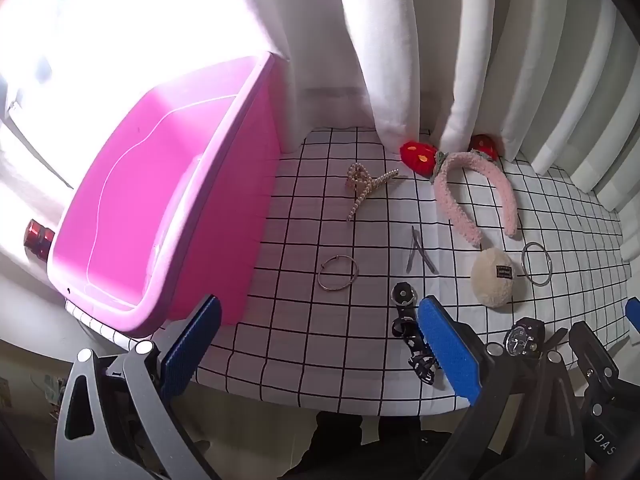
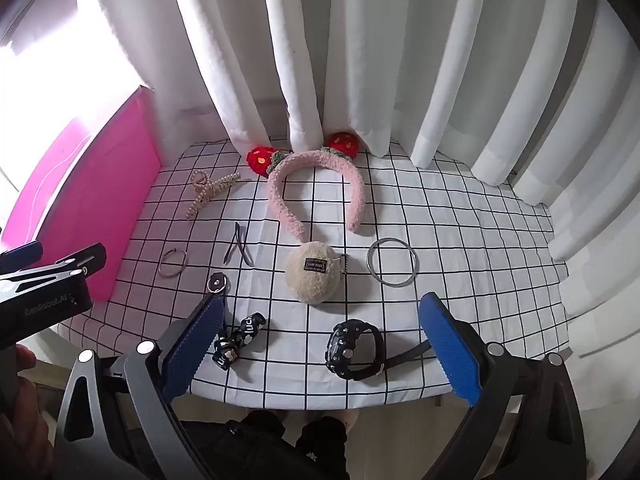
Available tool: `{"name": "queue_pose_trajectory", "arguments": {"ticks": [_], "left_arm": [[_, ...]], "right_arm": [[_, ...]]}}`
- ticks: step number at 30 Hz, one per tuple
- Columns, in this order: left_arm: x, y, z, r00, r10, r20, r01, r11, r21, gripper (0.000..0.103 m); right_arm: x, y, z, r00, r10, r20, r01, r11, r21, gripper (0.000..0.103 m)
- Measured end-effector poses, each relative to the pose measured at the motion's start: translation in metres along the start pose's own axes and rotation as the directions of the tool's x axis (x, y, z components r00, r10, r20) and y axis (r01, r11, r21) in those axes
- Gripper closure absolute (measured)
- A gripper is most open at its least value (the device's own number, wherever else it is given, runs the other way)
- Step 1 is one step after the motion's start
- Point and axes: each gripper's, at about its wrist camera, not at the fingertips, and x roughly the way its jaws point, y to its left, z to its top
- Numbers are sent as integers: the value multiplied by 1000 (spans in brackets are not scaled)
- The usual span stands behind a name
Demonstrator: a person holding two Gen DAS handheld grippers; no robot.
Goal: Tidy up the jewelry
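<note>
The left gripper [image 1: 320, 344] stands spread as wide as it goes, its blue pads empty, hanging above the near edge of the counter [image 1: 304, 368] with its black-gridded white cloth. Its left pad sits by the near corner of the pink bin [image 1: 160, 208]; its right pad overlaps the black printed strap [image 1: 408, 336] in the picture, though whether it touches it I cannot tell. The right gripper [image 2: 320, 344] is likewise fully spread and holds nothing; the black wristwatch [image 2: 354, 354] lies on the cloth between its two pads, touched by neither.

The watch lies on its side, band curled into a loop, dial turned to the left and towards the camera. The strap runs from its round metal snap near the middle of the counter down to the near edge. The pink fuzzy headband [image 2: 316, 192] with red strawberry ears lies flat, arch at the white curtain [image 2: 360, 60], its two ends pointing towards the near edge. The pearl claw clip [image 2: 208, 190] lies slantwise, long axis running from far right to near left, close to the bin. The dark hairpin [image 2: 238, 248] opens like an inverted V, tip away from the camera. A thin gold bangle [image 2: 173, 263] lies flat near the bin; a silver bangle [image 2: 393, 263] lies flat to the right of the cream plush pouch [image 2: 313, 276], which sits mid-counter just below the headband's ends.
</note>
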Motion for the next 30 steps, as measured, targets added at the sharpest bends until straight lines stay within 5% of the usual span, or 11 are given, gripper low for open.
{"name": "queue_pose_trajectory", "arguments": {"ticks": [30], "left_arm": [[-4, 1, 4, 1000, -4, 5, 4, 1000, -1, 6]], "right_arm": [[-3, 2, 1, 1000, 5, 14, -5, 1000, 0, 9]]}}
